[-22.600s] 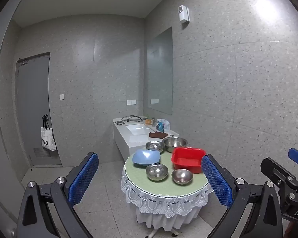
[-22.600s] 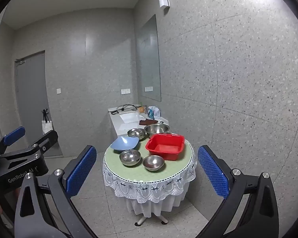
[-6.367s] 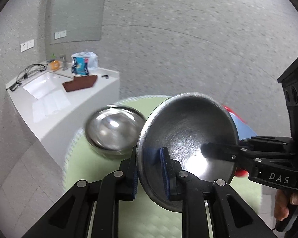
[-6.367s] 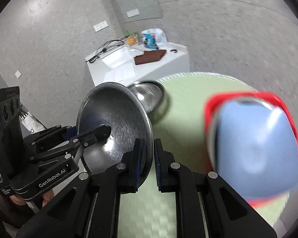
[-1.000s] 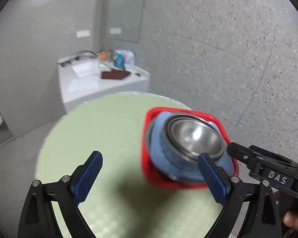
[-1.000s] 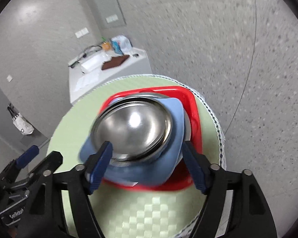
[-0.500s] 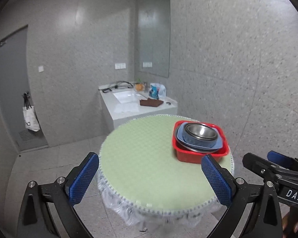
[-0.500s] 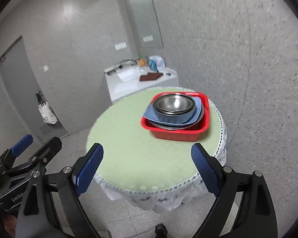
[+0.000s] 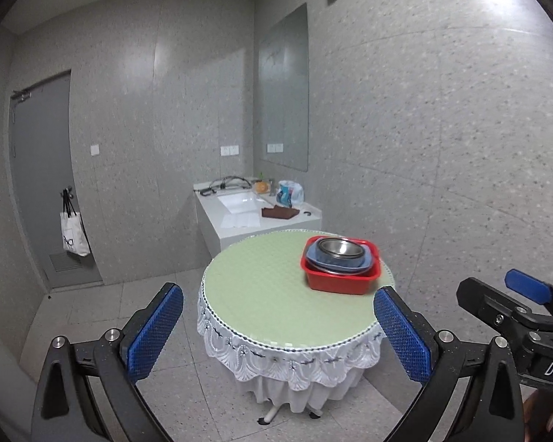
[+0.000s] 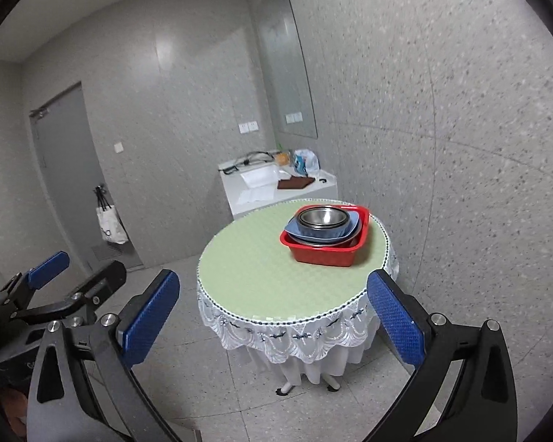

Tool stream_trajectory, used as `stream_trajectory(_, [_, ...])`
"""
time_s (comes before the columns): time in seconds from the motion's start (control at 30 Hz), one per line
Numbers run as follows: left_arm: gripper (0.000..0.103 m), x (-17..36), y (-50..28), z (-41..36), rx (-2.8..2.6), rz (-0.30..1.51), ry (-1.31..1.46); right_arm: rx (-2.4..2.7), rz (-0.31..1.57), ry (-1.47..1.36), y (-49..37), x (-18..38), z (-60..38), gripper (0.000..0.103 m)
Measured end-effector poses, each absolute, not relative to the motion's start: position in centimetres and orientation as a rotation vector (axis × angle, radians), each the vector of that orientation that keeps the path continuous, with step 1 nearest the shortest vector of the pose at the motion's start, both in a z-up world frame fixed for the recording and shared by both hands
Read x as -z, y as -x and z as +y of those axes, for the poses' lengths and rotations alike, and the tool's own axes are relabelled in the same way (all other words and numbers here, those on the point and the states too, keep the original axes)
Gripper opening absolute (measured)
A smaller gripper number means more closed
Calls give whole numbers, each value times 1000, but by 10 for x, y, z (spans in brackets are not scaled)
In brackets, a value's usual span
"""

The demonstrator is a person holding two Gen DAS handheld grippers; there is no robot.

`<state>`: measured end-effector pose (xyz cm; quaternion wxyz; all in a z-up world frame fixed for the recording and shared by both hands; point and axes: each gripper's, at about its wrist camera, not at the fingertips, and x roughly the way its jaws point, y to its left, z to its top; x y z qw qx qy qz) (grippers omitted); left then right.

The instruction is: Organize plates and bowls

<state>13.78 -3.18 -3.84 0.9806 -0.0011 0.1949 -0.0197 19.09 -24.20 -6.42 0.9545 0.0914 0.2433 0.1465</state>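
A red basin (image 9: 340, 280) (image 10: 326, 252) stands on the right part of a round green table (image 9: 261, 287) (image 10: 254, 269). In it lies a blue plate (image 9: 365, 261) (image 10: 315, 234) with stacked steel bowls (image 9: 341, 247) (image 10: 322, 217) nested on top. My left gripper (image 9: 278, 326) is open and empty, held well back from the table. My right gripper (image 10: 272, 316) is open and empty too, also back from the table. Each gripper shows at the edge of the other's view.
A white counter with a sink (image 9: 239, 206) (image 10: 261, 180), a brown cloth and a bag stands behind the table against the wall. A grey door (image 9: 40, 184) with a hanging tote bag (image 9: 73, 235) is at the left. Tiled floor surrounds the table.
Both grippers have pulled back and away from the table, so the table and basin look smaller and farther. Earlier they held steel bowls; now the bowls sit stacked in the basin.
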Motion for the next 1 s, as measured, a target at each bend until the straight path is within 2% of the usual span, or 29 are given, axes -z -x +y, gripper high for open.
stream_trajectory(0.5, [102,31,37,-120,-22,349,29,-327,435,-142,-66,47,-314,103])
stream_trajectory(0.77, [102,19,53,-127,6,351,31,-263,417,-140,-36,40,-323,103])
stream_trajectory(1.0, [102,13,45,-96,0,370,22,-251,434,-171,-33,46,-303,103])
